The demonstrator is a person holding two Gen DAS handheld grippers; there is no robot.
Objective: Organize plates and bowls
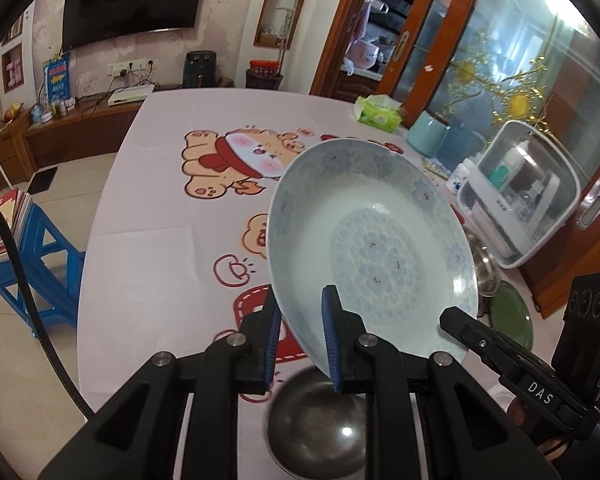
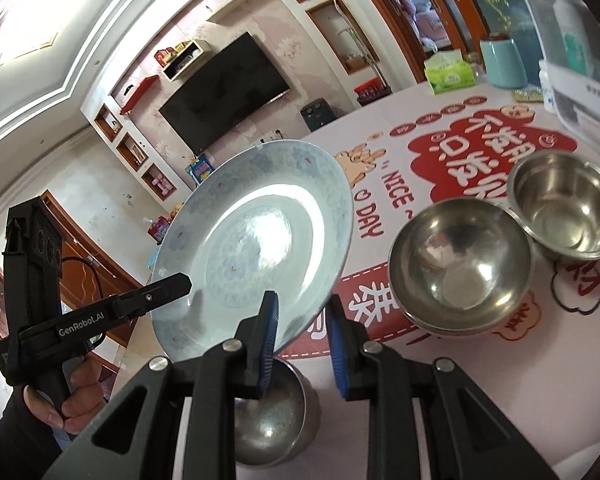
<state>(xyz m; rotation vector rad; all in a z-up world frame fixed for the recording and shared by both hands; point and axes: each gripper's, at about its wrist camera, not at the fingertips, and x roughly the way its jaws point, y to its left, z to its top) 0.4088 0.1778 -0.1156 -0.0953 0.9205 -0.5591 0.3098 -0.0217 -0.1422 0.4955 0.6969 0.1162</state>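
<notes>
While both grippers pinch its rim, the plate [image 1: 374, 248] hangs tilted
Left fingers [image 1: 332, 340] and right fingers [image 2: 269, 340] clamp it above a steel bowl [image 2: 268, 412] on the surface [image 1: 148, 264]

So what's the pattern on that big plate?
Pale blue plate with rings of little blue-grey flowers dotted red, clearest in the left wrist view.
</notes>
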